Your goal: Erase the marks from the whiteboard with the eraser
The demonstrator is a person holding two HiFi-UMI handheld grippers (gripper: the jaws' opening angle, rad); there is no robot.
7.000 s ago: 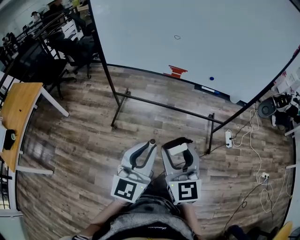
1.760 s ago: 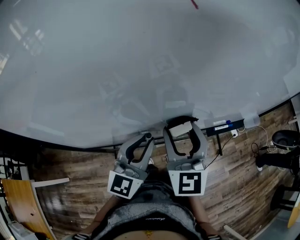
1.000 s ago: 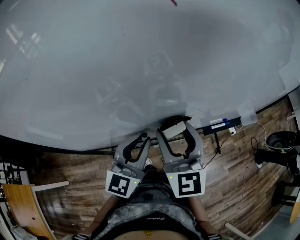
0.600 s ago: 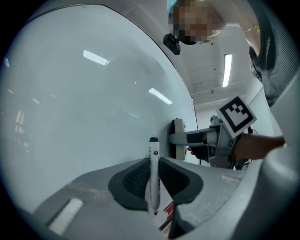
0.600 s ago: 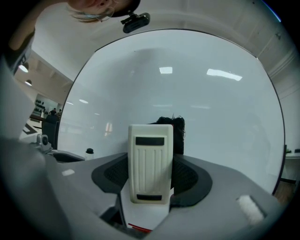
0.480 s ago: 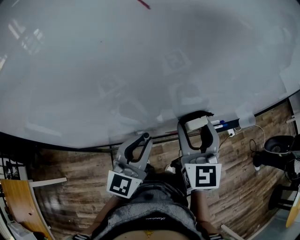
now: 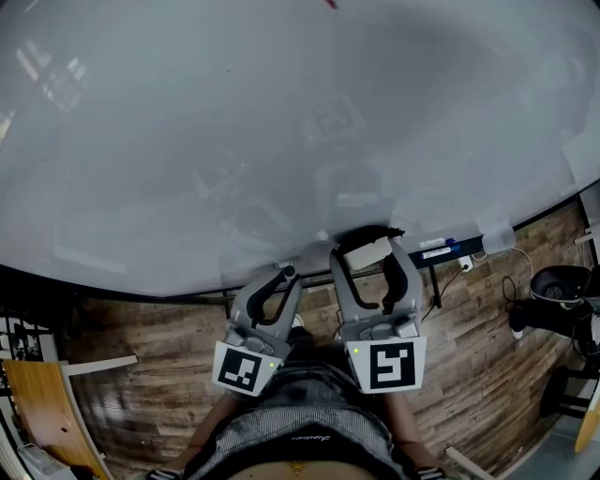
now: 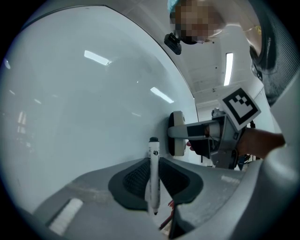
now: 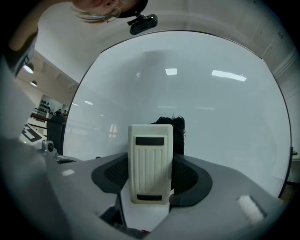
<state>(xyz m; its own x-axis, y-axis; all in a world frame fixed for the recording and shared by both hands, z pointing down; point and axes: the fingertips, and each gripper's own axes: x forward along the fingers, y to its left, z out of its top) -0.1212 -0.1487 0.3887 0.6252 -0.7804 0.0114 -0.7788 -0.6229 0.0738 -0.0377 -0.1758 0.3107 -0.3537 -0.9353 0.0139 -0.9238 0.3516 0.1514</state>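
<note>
Eraser (image 9: pixel 151 161) pinched between right gripper (image 7: pixel 367 247) jaws, felt against whiteboard (image 7: pixel 234 122); left gripper (image 7: pixel 289 276) just beside, clamping marker (image 8: pixel 153 173).

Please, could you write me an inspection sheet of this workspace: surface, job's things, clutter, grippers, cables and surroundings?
Surface: whiteboard looks mostly clean; one red mark sits at the top edge of the head view.
Job's things: eraser, dark felt side toward the board, low on it.
Clutter: spare markers lie on the board's tray.
Grippers: left gripper is shut on a marker; right gripper is shut on the eraser.
Cables: a white cable runs over the floor at the right.
Surroundings: wooden floor; wooden table at the lower left.
</note>
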